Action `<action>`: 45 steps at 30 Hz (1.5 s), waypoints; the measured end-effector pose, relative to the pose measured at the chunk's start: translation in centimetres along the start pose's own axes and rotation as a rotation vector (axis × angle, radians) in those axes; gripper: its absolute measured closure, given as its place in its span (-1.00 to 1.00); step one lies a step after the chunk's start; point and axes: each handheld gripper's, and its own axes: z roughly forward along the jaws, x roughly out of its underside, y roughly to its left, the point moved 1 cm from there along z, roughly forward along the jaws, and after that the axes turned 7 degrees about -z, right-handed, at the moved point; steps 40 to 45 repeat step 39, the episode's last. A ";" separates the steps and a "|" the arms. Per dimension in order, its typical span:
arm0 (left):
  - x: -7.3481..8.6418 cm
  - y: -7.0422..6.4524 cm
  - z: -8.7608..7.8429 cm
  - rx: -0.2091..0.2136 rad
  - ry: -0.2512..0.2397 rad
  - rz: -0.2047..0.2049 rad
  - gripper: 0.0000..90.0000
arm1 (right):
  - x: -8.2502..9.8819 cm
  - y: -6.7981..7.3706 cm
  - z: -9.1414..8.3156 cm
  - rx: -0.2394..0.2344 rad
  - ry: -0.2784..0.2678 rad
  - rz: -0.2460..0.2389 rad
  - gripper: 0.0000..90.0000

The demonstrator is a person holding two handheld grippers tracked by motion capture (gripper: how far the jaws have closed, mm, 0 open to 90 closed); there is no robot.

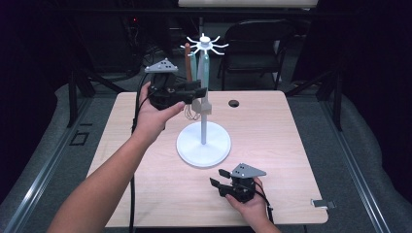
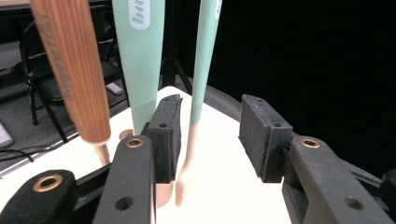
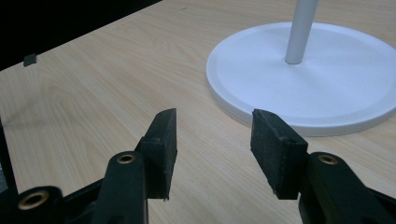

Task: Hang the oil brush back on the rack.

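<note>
The stand (image 1: 203, 145) at centre frame is white, base, pole and spoked crown alike. From it hang two mint-green handles (image 2: 140, 56) bearing white lettering, the slimmer one (image 2: 203, 60) fading to a pale beige tip, and at upper left a reddish-brown wood-grained handle (image 2: 72, 70). The worktop (image 1: 291, 145) is light wood grain. Both grippers (image 2: 210, 135) (image 3: 212, 149) are matt black with brass-coloured rivets
</note>
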 end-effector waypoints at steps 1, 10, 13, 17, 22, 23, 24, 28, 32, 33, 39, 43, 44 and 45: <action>0.1 -0.1 -0.2 0.000 -0.002 0.002 0.28 | 0.0 0.0 -0.1 0.001 0.005 -0.002 0.13; 2.2 0.2 -2.1 -0.010 -0.003 0.007 0.21 | -0.1 -0.5 -0.4 0.017 0.005 0.004 0.12; 3.4 0.7 -2.5 -0.018 0.007 -0.003 0.20 | -0.1 -0.5 -0.4 0.019 0.005 0.002 0.12; 5.4 1.6 -2.8 -0.044 0.034 -0.013 0.20 | 0.0 -0.6 -0.4 0.023 0.014 0.002 0.12; 7.6 2.6 -3.0 -0.058 0.058 -0.037 0.20 | 0.0 -0.6 -0.4 0.024 0.011 0.003 0.12; 8.0 2.8 -3.0 -0.061 0.063 -0.045 0.21 | 0.0 -0.6 -0.4 0.026 0.013 0.003 0.12; 8.5 3.0 -3.0 -0.065 0.066 -0.046 0.22 | 0.0 -0.6 -0.4 0.026 0.011 0.006 0.12; 10.4 3.6 -3.0 -0.076 0.079 -0.071 0.22 | 0.0 -0.6 -0.4 0.026 0.012 0.003 0.12; 12.9 4.0 -3.2 -0.098 0.073 -0.085 0.18 | 0.0 -0.6 -0.5 0.026 0.011 0.003 0.12; 13.5 4.1 -3.2 -0.104 0.078 -0.091 0.17 | 0.0 -0.7 -0.5 0.029 0.015 0.001 0.12; 17.0 4.8 -3.2 -0.132 0.103 -0.130 0.15 | 0.0 -0.7 -0.5 0.030 0.012 0.004 0.11; 17.0 4.8 -3.2 -0.132 0.103 -0.130 0.15 | 0.0 -0.7 -0.5 0.030 0.012 0.004 0.11; 17.0 4.8 -3.2 -0.132 0.103 -0.130 0.15 | 0.0 -0.7 -0.5 0.030 0.012 0.004 0.11; 17.0 4.8 -3.2 -0.132 0.103 -0.130 0.15 | 0.0 -0.7 -0.5 0.030 0.012 0.004 0.11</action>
